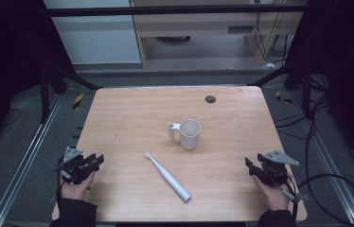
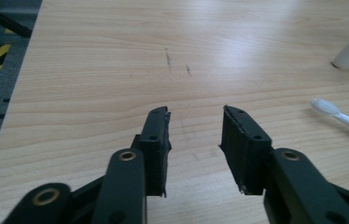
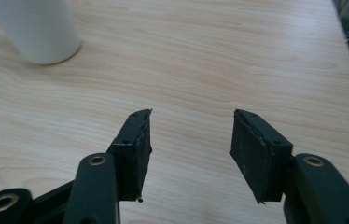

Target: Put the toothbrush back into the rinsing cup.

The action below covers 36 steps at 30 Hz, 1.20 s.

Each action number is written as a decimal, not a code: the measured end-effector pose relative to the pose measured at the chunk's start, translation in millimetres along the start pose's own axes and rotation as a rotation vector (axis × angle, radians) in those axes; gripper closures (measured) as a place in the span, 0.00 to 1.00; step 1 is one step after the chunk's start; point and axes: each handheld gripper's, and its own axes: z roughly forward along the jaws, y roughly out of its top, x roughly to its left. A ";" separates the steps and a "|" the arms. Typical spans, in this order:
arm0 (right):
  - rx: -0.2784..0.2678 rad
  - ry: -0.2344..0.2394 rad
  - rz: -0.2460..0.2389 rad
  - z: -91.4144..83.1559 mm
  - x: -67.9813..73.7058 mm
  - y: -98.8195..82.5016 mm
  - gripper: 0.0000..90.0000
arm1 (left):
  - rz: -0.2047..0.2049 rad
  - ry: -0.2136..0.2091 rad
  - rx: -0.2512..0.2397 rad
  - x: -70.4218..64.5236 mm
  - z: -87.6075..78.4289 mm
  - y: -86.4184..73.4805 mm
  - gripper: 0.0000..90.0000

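A cream mug (image 1: 189,134) with a handle on its left stands near the middle of the wooden table (image 1: 128,109). A white electric toothbrush (image 1: 167,176) lies in front of it, brush head toward the mug. My left gripper (image 1: 97,162) rests open at the table's left front edge, held by a hand. The left gripper view has its jaws (image 2: 196,114) apart over bare wood, with the toothbrush head (image 2: 324,107) to the right. At the right front edge my right gripper (image 1: 251,165) is open, with nothing between its jaws (image 3: 191,116). The mug's base (image 3: 37,28) stands ahead at upper left.
A small dark round disc (image 1: 210,99) sits near the table's far edge. Metal rails (image 1: 28,156) run along the floor on the left, and cables (image 1: 331,184) lie on the floor at the right. A black frame bar (image 1: 175,10) crosses above the far side.
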 end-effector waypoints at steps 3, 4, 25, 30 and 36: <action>0.010 0.027 -0.011 0.2 6.0 2.3 0.58 | 0.017 -0.011 0.018 -5.5 -0.4 0.3 0.76; 0.013 0.055 -0.020 -0.6 13.9 4.7 0.62 | 0.031 -0.012 0.029 -9.7 0.5 0.4 0.78; 0.066 0.266 -0.124 5.8 84.5 19.7 0.99 | 0.121 -0.035 0.076 -28.4 5.4 1.3 0.99; 0.087 0.314 -0.146 13.7 104.8 20.4 1.00 | 0.135 -0.051 0.086 -33.8 6.6 1.1 1.00; 0.122 0.366 -0.175 24.1 128.5 19.3 1.00 | 0.150 -0.059 0.090 -37.0 7.7 0.9 1.00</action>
